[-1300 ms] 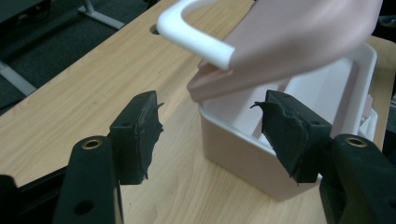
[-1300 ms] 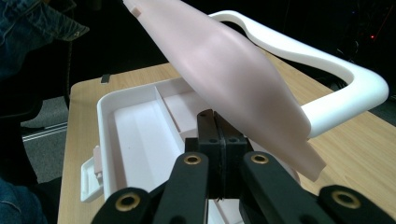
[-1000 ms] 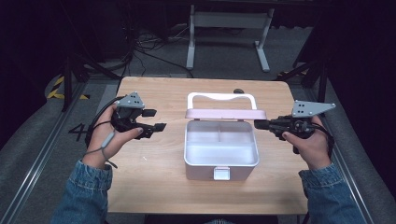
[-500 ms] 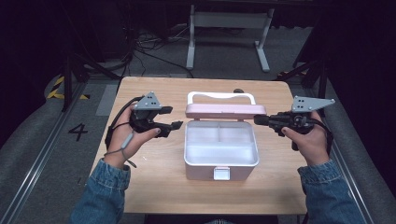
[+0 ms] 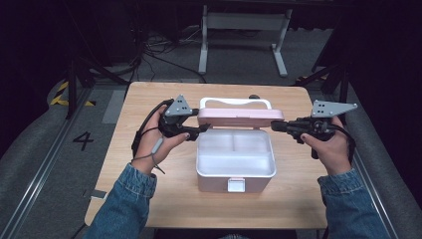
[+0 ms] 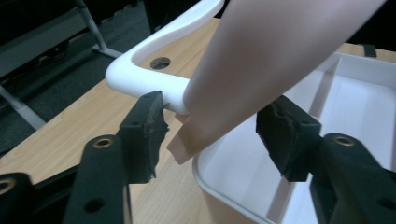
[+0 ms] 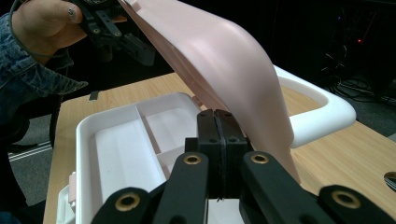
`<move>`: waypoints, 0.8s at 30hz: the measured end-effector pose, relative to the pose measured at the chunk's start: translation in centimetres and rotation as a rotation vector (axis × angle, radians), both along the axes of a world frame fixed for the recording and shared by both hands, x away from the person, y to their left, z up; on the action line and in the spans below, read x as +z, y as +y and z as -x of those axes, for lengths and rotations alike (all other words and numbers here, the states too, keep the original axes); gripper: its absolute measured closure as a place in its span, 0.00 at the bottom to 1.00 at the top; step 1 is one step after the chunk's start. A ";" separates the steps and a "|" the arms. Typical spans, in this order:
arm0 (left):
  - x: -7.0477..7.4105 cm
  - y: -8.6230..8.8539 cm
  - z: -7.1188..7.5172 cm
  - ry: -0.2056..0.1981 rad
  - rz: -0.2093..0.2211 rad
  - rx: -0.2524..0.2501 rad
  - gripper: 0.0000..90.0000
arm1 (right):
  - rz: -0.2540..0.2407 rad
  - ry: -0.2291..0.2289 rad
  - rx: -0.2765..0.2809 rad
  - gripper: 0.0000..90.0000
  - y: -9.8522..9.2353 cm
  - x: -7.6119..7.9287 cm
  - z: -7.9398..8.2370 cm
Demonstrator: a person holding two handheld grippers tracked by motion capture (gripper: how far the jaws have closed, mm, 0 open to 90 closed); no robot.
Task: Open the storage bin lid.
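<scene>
Since the earlier frames the left tongs (image 5: pixel 203 128) have crossed the counter (image 5: pixel 149 199) from well left of the white box (image 5: pixel 235 172) to its left rear corner, where the pink lid (image 5: pixel 240 116) stands raised on the box's back edge. Their jaws have just been closing and now straddle the lid's left end; in the left gripper view a gap shows between each pad and the lid (image 6: pixel 261 74), so they are released, not gripping. The right tongs (image 5: pixel 274 126) sit at the lid's right end, unmoved, jaws clenched together on nothing, their tips right beside the lid (image 7: pixel 219 60). The box lies open at the middle of the counter, its divided tray bare, its white handle (image 5: pixel 235 102) behind the lid.
</scene>
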State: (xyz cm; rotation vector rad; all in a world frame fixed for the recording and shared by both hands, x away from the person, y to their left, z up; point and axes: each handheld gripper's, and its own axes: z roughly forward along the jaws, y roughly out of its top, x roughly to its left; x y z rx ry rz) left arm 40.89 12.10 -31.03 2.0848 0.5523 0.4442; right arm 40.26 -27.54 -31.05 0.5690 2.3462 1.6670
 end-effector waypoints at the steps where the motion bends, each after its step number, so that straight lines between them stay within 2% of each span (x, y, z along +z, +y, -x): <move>1: 0.1 0.0 0.0 -0.004 0.003 0.008 0.51 | 0.001 0.002 -0.001 1.00 0.0 0.0 0.0; 5: 0.2 0.1 -0.2 0.002 0.046 0.019 0.61 | 0.004 0.003 -0.003 1.00 -0.1 0.0 0.0; 12: 0.4 0.1 -0.3 -0.008 0.065 0.051 0.68 | 0.001 0.000 -0.011 1.00 -0.4 0.0 0.1; 13: 0.4 0.1 -0.3 -0.018 0.064 0.056 0.68 | 0.001 0.000 -0.011 1.00 -0.4 0.0 0.1; 19: 0.6 0.0 -0.4 -0.021 0.066 0.074 0.70 | -0.011 0.007 -0.019 1.00 -1.0 -0.1 0.3; 23: 1.2 -0.2 -0.6 -0.015 0.112 0.062 0.70 | -0.011 0.016 -0.032 1.00 -1.7 -0.3 0.6; 24: 1.4 -0.3 -0.6 -0.023 0.107 0.066 0.70 | -0.011 0.015 -0.035 1.00 -1.9 -0.4 0.7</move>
